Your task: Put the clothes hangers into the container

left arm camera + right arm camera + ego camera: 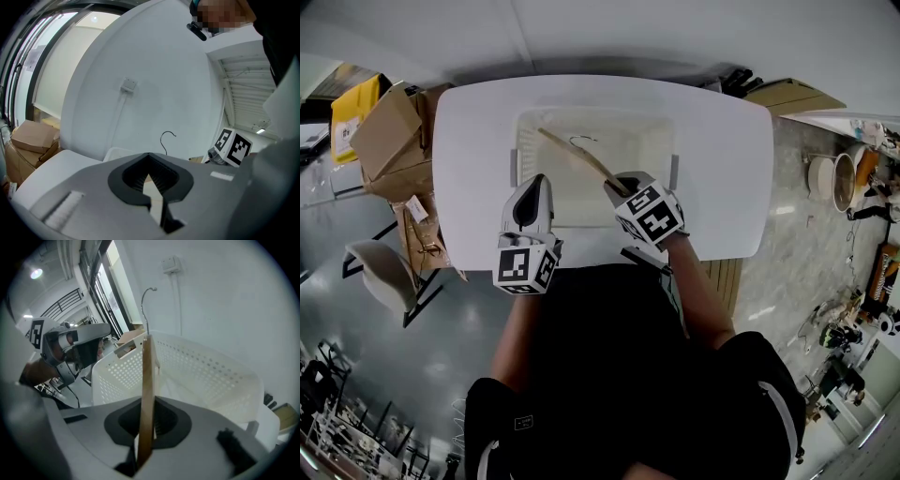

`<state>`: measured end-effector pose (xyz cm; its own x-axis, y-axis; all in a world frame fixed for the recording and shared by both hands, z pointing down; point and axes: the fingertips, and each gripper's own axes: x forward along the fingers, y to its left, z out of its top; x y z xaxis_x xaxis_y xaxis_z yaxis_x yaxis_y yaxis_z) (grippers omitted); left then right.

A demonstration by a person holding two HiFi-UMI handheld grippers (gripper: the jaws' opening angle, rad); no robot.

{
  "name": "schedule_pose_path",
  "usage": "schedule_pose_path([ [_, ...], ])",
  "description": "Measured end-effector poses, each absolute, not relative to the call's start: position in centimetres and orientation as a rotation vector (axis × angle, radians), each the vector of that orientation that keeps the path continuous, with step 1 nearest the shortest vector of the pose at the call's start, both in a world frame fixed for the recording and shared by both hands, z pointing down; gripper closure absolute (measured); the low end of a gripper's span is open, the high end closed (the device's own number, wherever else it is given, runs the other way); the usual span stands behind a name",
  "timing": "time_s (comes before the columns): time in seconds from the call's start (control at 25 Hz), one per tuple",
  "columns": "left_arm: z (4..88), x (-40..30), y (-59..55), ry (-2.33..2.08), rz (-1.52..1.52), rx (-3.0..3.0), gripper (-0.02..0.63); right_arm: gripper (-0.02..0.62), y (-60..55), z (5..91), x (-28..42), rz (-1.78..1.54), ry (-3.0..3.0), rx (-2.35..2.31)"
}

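Centre of frame: table (722, 169) showing plain white; container (523, 141) reading off-white, walls peppered with small round holes. The hanger (577, 159) is showing light brown wood, its hook (143, 305) dull grey. Both the left gripper (532, 187) and right gripper (619, 187) are showing pale grey, cubes (525, 267) wearing black-and-white squares. Upper left: cardboard boxes (389, 131) showing brown.

The left gripper (535, 185) sits left of centre in the head view and points toward the top of the frame. Its jaws are together with nothing between them. The right gripper (617, 187) sits just to its right, angled toward the upper left and tipped downward, with its jaws clamped on the thin wooden clothes hanger (575, 156). The left forearm (516, 336) and right forearm (701, 298) run down the frame from the grippers into dark sleeves.
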<state>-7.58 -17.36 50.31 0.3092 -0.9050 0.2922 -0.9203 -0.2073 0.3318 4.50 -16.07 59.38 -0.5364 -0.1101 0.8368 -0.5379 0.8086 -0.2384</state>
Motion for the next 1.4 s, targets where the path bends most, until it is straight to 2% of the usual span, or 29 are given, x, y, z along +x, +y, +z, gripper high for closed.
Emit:
schedule_pose_path([
  [1.4,50.3,-7.8,-17.4,-1.625,0.049,2.137,0.603,0.574,-16.3,60.5,4.0,0.572,-2.057,0.456],
])
